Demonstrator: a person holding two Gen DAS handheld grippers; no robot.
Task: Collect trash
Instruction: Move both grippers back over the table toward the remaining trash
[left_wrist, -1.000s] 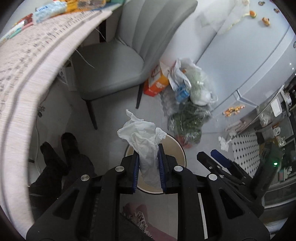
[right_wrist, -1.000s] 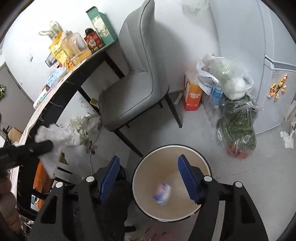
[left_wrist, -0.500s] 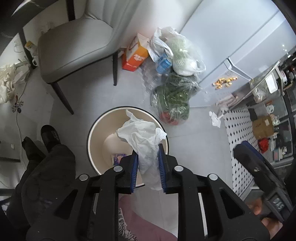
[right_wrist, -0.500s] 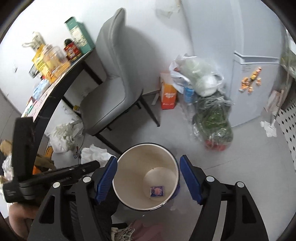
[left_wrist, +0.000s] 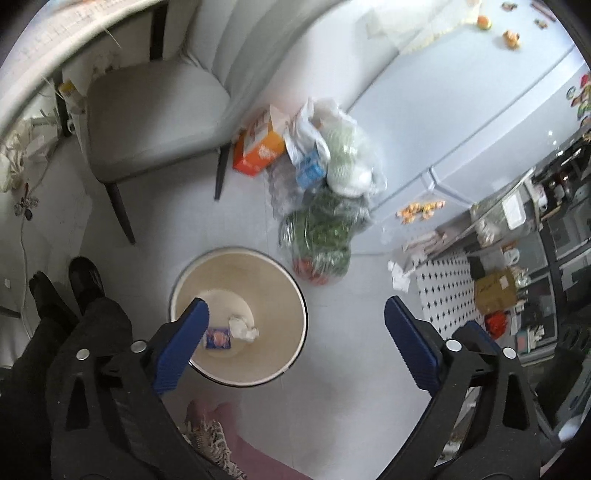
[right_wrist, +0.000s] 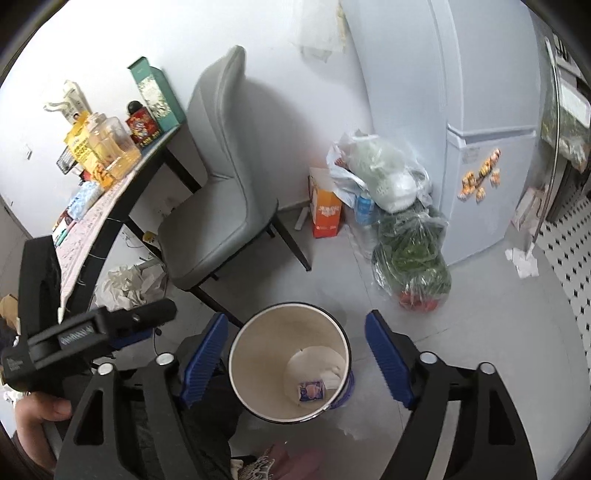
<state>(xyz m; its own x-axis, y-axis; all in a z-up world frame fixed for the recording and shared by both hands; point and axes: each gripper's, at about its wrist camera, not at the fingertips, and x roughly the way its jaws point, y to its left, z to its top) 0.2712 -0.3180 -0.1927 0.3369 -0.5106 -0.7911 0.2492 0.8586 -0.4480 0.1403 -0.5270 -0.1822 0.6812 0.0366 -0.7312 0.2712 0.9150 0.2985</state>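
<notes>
White tissue (left_wrist: 242, 328), earlier clamped in the left tool (left_wrist: 295, 325), now lies in the bin (left_wrist: 291, 291); both tools gape empty.

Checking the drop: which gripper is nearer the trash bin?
Roughly equal, maybe the left. The left gripper hangs open above the trash bin, its left finger over the opening. The right gripper is open, straddling the bin from above.
</notes>
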